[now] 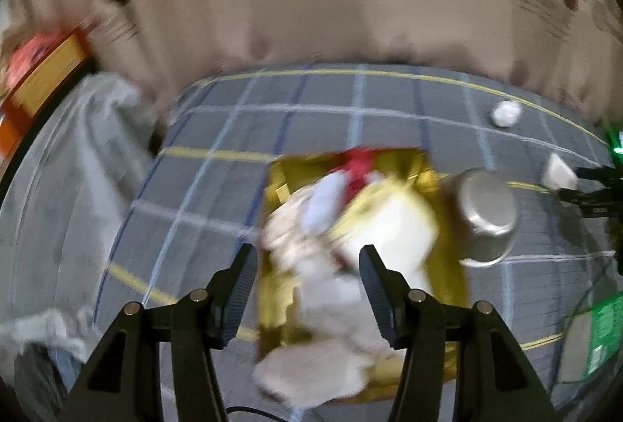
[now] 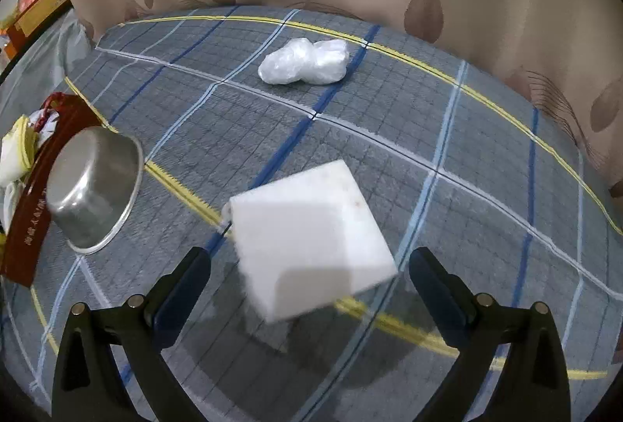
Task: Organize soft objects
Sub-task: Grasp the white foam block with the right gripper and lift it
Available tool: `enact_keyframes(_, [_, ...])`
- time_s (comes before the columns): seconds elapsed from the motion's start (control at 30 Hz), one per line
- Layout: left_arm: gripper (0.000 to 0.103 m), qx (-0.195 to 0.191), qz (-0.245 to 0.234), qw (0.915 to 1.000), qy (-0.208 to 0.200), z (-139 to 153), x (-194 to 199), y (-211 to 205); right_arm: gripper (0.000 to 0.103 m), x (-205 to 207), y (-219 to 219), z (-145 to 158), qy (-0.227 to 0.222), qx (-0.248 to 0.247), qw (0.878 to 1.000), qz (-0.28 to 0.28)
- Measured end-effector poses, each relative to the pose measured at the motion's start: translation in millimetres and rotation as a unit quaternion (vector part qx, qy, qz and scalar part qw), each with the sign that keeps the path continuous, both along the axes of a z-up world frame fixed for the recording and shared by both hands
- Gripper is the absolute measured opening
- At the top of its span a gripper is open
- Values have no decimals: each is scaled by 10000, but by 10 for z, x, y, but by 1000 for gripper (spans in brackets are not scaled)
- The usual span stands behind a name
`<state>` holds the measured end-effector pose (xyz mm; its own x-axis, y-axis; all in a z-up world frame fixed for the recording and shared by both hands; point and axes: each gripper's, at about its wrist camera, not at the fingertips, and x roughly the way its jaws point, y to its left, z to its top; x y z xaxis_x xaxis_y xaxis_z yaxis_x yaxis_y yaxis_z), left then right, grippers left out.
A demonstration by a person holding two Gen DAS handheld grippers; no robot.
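White foam block (image 2: 311, 239) lies on the checked cloth (image 2: 389, 133), between the spread fingers of the right tongs (image 2: 309, 276).

The block sits tilted, touching neither finger, so the right tongs are open and grip nothing. Farther back on the cloth rests a crumpled plastic bag (image 2: 305, 61), well apart from the block. To the left a steel pot (image 2: 95, 190) lies on its side against a box (image 2: 27, 227). In the blurred left view, the left tongs (image 1: 307, 279) are open above the box's yellow interior (image 1: 278, 285), which holds pale soft items (image 1: 311, 235).
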<state>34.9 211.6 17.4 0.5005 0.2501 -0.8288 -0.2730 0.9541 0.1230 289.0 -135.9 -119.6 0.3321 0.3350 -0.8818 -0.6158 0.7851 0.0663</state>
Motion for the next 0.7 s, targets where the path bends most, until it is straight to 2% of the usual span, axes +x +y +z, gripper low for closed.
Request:
enact_keyframes(0.17, [56,25,-674,9977,-72,128,487,-435,99,69,41,-129,-84,183,9998,57])
enact_keyframes(0.2, [56,38,-825,9965,-102,140,614,-546,91,69,39,-141,-148,231,9996,54])
enact_keyframes(0.23, [56,35,-922,9957,-108,140,700,-619,79,76,44,-151,-191,260,9995,51])
enact_keyframes(0.43, [56,-113,-1390,9902,-13,-27,1328,-1106,76,7,-66,-161,-335,561,9978,-106])
enact_keyframes(0.57, [56,-135,-1628,9865,133,-173,1687,-1382,76,-94,-324,-143,-401,600,9957,-575])
enact_keyframes(0.7, [56,-391,-1810,9826,173,-265,2018,-1608,76,-201,-757,-152,-605,398,9889,-1299])
